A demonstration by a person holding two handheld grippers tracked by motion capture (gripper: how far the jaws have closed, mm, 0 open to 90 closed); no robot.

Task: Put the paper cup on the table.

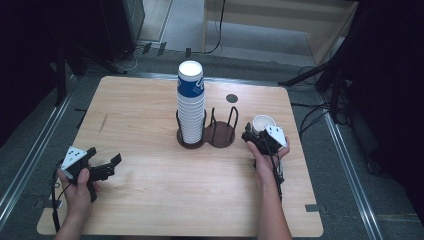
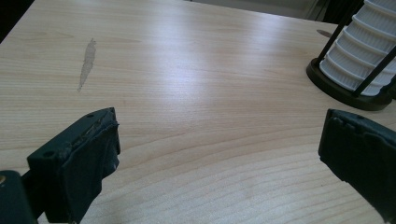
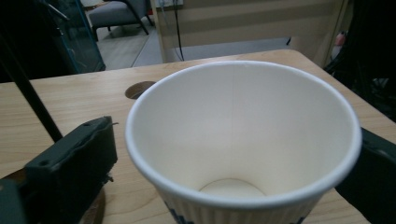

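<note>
Cup point(image 3: 243, 140) beside rack point(image 1: 220, 131), cup stack point(image 1: 190, 102).

On the counter point(image 1: 150, 200): left hand-held gripper point(image 1: 111, 165) at the near left corner, jaws wide apart over bare wood. Well off to its right and farther back, a two-ring holder point(image 1: 220, 136), with a tall cup stack point(image 1: 190, 102) upright in the ring nearer that gripper. Just right of the holder, right hand-held gripper point(image 1: 251, 134), a single cup point(image 3: 243, 140) upright between its jaws.
</note>
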